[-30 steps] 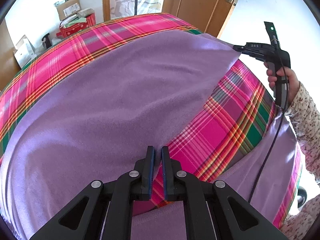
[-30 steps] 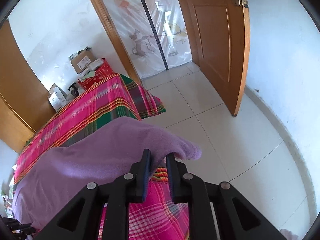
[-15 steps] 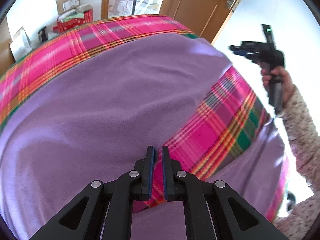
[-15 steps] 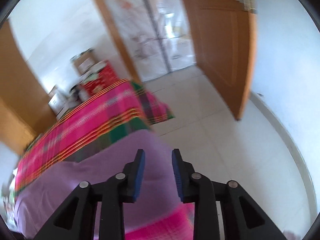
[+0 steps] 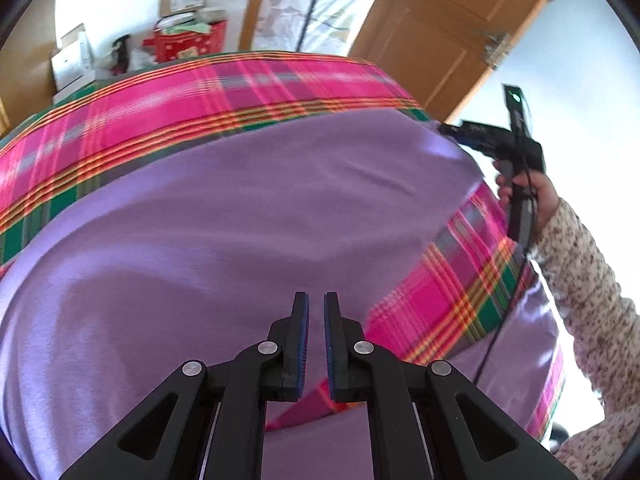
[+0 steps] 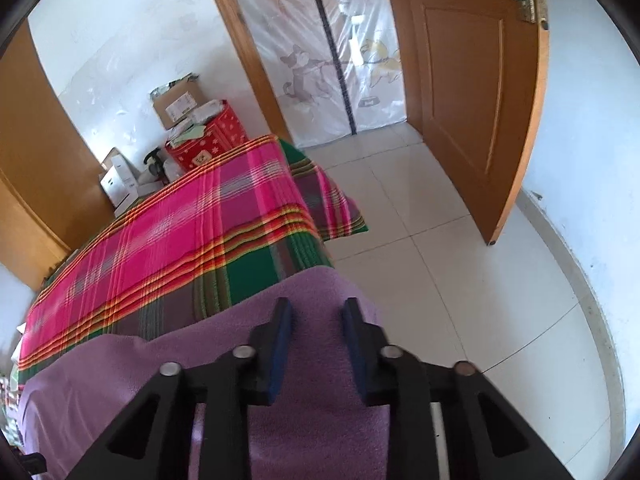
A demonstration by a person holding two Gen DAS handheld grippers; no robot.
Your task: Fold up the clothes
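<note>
Plaid bed (image 6: 192,236), purple cloth (image 5: 240,216) released, right tongs (image 6: 316,312) now parted

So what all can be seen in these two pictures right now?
Purple garment: one, spread over the bed.
Plaid sheet: one, pink and green, covering the bed.
Red box: one, past the bed's far end.
Cardboard box: one, brown, above the red box.
Wooden door: one, open, on the right.
Tiled floor: pale.
Left gripper: black, narrow gap, over the garment.
Right gripper: black, open, over the garment's corner.
Hand: one, holding the right gripper.
</note>
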